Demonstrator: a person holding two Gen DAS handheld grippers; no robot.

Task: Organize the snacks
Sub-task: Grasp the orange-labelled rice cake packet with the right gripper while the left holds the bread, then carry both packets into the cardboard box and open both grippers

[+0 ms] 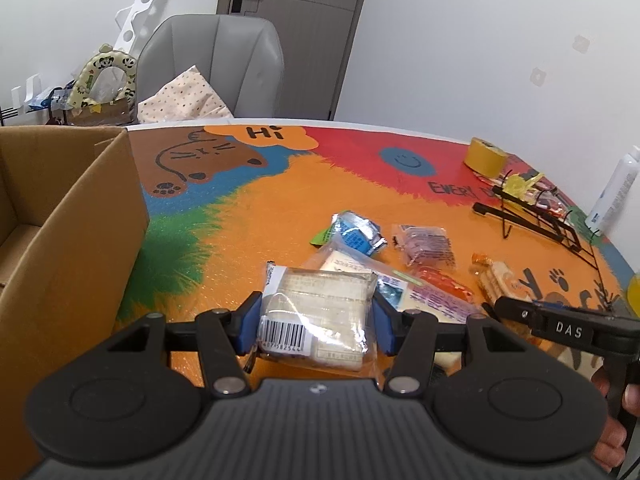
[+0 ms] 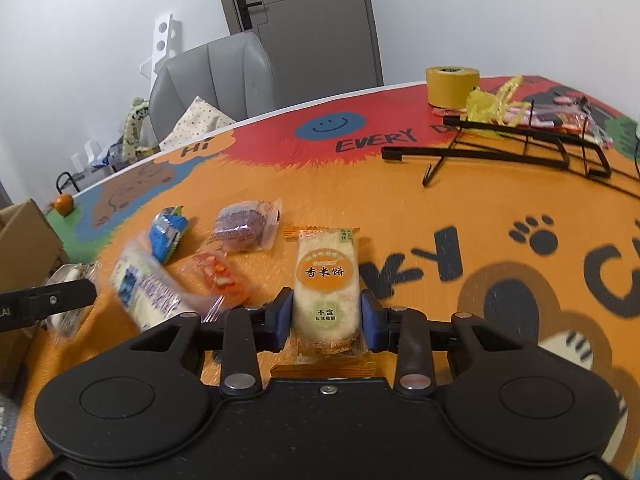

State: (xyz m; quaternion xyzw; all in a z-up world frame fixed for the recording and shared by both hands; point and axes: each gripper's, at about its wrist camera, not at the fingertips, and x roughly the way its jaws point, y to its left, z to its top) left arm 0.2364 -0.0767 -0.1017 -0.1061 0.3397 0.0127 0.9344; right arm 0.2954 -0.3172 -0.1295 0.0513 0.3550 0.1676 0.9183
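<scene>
While both point down at the table, left tongs (image 1: 316, 322) clamp a clear snack pack (image 1: 320, 312), right tongs (image 2: 326, 314) a rice cracker packet (image 2: 326, 284).

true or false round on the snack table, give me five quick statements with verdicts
1. The left gripper is shut on a clear-wrapped snack with a barcode. True.
2. The right gripper holds the blue packet. False: its fingers clamp the rice cracker pack; the blue packet lies on the mat.
3. A cardboard box stands at the table's left. True.
4. The roll of yellow tape sits inside the box. False: it stands on the red part of the mat.
5. The purple snack lies loose on the mat. True.
</scene>
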